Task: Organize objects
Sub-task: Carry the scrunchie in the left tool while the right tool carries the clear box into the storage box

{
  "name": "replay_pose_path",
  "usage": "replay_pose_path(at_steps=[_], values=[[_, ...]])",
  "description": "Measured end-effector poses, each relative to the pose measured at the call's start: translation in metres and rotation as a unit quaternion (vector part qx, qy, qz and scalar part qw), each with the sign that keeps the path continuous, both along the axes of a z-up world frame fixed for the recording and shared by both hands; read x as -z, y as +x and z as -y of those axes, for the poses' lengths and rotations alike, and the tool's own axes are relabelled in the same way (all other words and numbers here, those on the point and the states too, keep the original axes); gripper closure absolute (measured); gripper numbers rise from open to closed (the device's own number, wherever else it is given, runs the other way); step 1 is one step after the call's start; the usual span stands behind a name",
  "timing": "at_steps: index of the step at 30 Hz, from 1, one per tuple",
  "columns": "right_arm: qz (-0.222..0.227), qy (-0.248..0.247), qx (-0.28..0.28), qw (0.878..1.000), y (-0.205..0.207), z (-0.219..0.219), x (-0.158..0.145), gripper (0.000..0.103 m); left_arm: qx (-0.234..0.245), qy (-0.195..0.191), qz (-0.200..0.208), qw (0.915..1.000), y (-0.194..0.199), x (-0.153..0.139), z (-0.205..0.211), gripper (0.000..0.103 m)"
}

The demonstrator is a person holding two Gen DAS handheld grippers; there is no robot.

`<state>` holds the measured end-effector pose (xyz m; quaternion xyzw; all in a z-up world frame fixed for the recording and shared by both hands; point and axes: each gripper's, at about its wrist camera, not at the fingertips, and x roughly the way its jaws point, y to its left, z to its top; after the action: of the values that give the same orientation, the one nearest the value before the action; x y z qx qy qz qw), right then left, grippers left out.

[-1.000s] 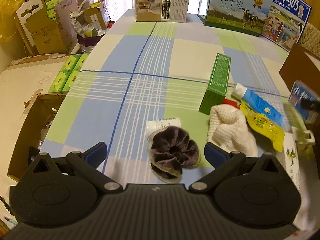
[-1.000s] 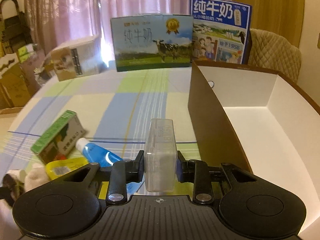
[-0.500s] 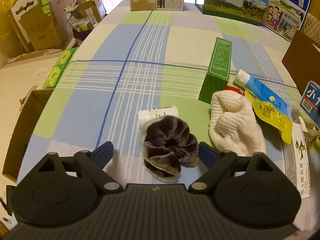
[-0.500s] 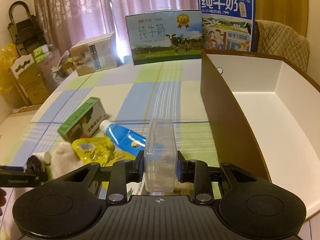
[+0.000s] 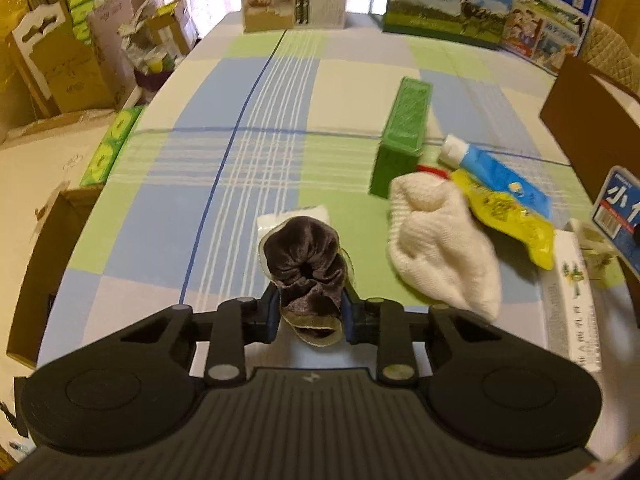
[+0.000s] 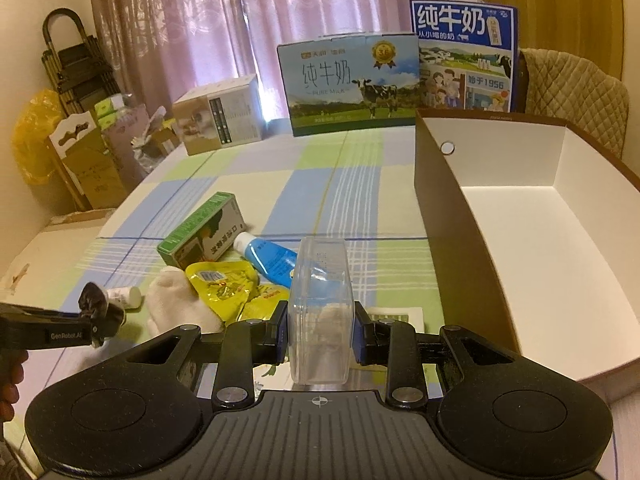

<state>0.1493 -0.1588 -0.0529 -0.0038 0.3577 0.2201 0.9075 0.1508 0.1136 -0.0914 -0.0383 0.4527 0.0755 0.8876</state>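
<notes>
Brown box (image 6: 448, 240) white inside; clear case (image 6: 320, 320) in right tongs (image 6: 319, 338).

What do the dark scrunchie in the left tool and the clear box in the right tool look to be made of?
Scrunchie: plush, velvety dark brown fabric, likely velour, with a soft sheen on gathered folds. Clear box: rigid transparent plastic, glossy; the tablecloth and blue tube show through its walls.

Three milk cartons (image 6: 352, 88), one green box (image 5: 404, 136), one scrunchie (image 5: 306, 260), one white sock (image 5: 440, 248), one tube (image 5: 496, 176)
</notes>
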Motion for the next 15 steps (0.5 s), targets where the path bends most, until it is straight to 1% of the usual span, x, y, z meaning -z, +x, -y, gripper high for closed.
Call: replay_pose_path(at_steps=[2,6,11,15], values=[[0.003,0.003,0.001,1.0,-0.003,0.005,-0.005,0.076,0.012,0.004,0.011,0.9999,-0.002,-0.01,0.009,0.079],[0.017,0.011,0.005,1.0,-0.008,0.017,-0.019,0.076,0.044,-0.002,0.038,0.9983,-0.007,-0.034,0.034,0.079],[0.041,0.021,0.015,0.999,-0.012,0.041,-0.042,0.076,0.079,-0.029,0.06,0.9947,-0.01,-0.06,0.069,0.079],[0.053,0.025,0.03,0.998,-0.011,0.069,-0.057,0.076,0.121,-0.043,0.073,0.989,-0.006,-0.078,0.108,0.079]])
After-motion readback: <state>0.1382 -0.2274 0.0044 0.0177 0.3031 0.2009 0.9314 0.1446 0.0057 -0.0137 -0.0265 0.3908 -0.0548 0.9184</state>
